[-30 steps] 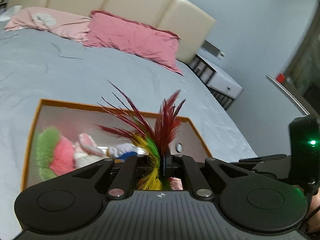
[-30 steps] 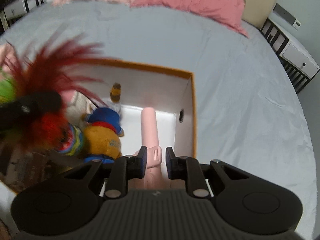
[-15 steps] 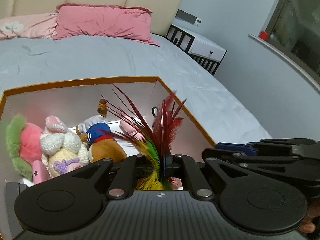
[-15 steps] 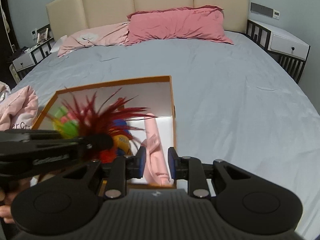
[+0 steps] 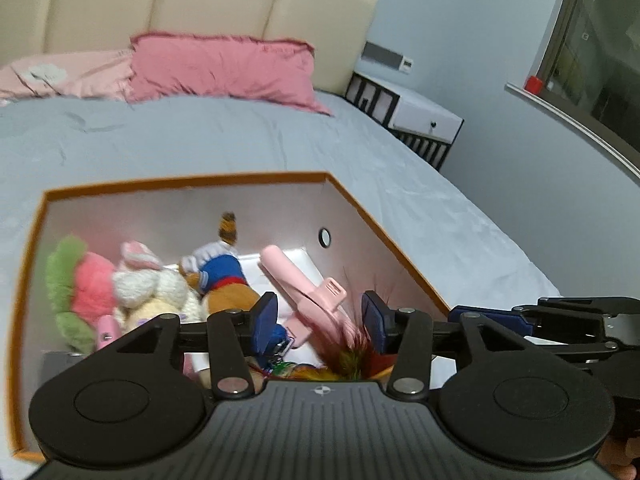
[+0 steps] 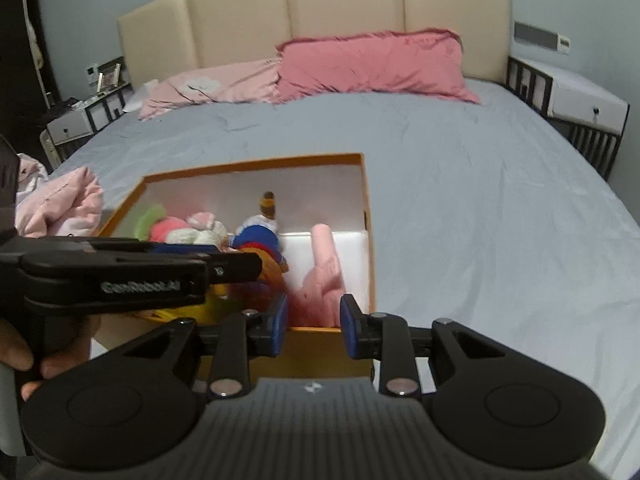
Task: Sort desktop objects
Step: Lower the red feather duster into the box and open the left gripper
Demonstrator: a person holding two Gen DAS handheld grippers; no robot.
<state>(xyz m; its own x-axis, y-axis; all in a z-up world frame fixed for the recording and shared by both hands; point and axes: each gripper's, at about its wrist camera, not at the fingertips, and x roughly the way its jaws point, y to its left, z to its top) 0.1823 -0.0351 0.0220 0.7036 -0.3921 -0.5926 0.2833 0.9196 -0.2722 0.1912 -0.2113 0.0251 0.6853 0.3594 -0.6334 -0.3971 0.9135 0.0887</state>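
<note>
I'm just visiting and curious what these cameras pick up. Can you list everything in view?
Box: one, orange rim, on bed.
Plush toys: several, mixed colours, left part of box.
Feather toy: one, red, green and yellow, loose in box below left gripper.
Pink gadget: one, right part of box.
Pillows: two, pink, by headboard.
Bed sheet: one, grey.
Nightstands: two, white, flanking bed.
Pink cloth: one, left of box.
Left gripper: jaws just opened, empty.
Right gripper: opening, nothing gripped.
Hand: one, holding left gripper.
</note>
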